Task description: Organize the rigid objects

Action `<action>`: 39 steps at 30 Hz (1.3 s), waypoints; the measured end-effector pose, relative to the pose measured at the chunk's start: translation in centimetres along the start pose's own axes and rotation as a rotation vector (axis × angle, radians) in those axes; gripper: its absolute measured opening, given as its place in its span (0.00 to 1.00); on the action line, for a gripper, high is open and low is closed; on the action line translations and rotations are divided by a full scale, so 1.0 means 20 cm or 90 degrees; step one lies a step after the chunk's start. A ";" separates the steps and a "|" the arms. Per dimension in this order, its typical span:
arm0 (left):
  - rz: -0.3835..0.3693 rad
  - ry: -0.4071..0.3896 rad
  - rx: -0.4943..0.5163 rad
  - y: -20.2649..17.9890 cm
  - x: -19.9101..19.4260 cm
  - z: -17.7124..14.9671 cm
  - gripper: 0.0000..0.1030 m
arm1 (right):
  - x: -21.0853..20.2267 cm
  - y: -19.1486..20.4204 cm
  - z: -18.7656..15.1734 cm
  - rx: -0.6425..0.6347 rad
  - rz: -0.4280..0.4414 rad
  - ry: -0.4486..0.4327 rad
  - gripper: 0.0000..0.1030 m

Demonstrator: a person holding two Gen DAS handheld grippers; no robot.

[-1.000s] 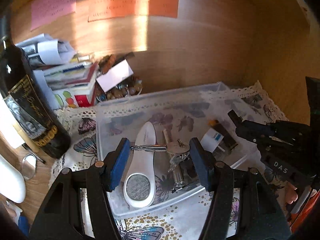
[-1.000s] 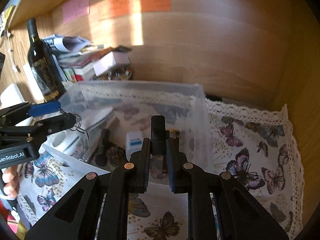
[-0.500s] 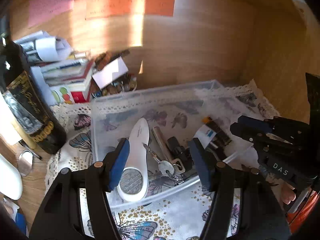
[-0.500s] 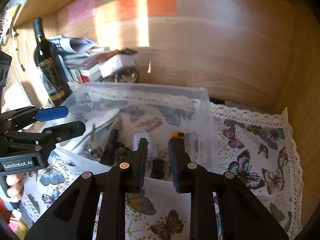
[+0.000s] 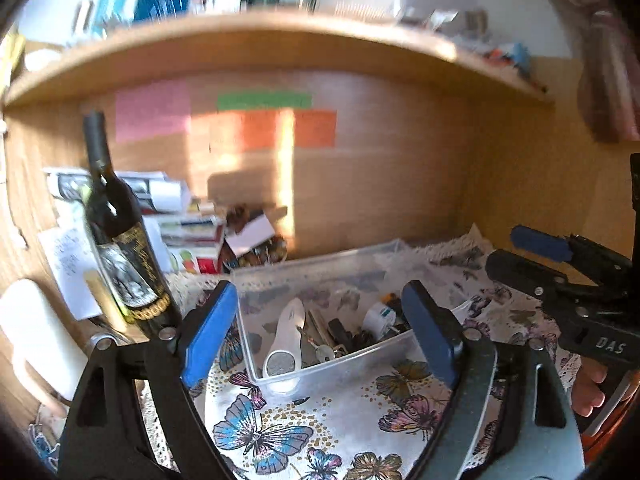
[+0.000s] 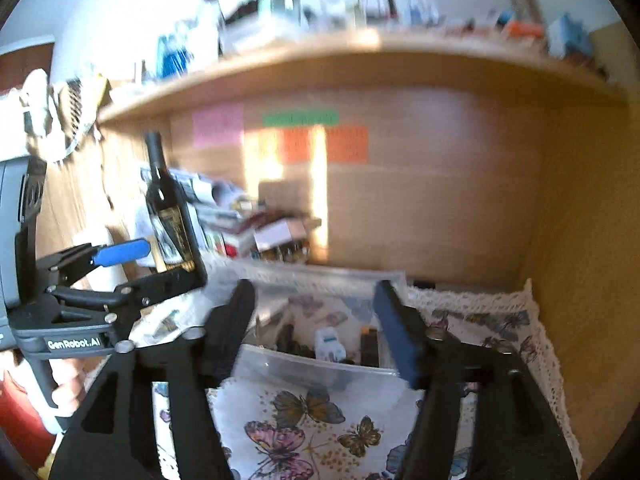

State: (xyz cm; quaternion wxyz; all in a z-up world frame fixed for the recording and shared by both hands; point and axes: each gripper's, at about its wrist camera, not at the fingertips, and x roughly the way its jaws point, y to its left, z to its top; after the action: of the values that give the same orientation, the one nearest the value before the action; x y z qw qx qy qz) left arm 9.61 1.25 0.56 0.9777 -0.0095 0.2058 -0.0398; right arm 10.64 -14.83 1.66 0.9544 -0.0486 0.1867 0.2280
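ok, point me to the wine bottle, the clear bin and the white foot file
wine bottle (image 5: 120, 236), left wrist view, on its dark body.
clear bin (image 5: 340, 364), left wrist view, on its near wall.
white foot file (image 5: 289, 330), left wrist view, on its handle.

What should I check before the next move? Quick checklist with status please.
1. Left gripper open, nothing held: ok.
2. Right gripper open, nothing held: ok.
3. Both grippers clear of the clear plastic bin, above the butterfly cloth: ok.
4. Items inside the bin: white foot file, keys, white adapter all in: ok.
5. Wine bottle upright, close to the left gripper's side: ok, but watch it.
6. More loose items left to sort: cannot tell.
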 end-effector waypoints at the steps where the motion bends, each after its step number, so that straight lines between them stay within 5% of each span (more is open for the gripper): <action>1: 0.004 -0.012 0.004 -0.01 -0.04 0.00 0.87 | -0.04 0.01 0.00 -0.001 -0.001 -0.013 0.66; 12: 0.018 -0.092 0.005 -0.08 -0.29 -0.04 0.98 | -0.23 0.08 -0.04 0.002 -0.001 -0.075 0.88; 39: 0.017 -0.109 0.002 -0.08 -0.35 -0.05 1.00 | -0.26 0.10 -0.05 0.004 0.006 -0.085 0.94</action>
State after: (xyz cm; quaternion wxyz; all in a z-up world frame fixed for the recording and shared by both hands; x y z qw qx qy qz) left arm 2.68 0.24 2.43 0.9922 -0.0086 0.1211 -0.0264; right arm 5.03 -15.38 2.79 0.9638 -0.0291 0.1237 0.2344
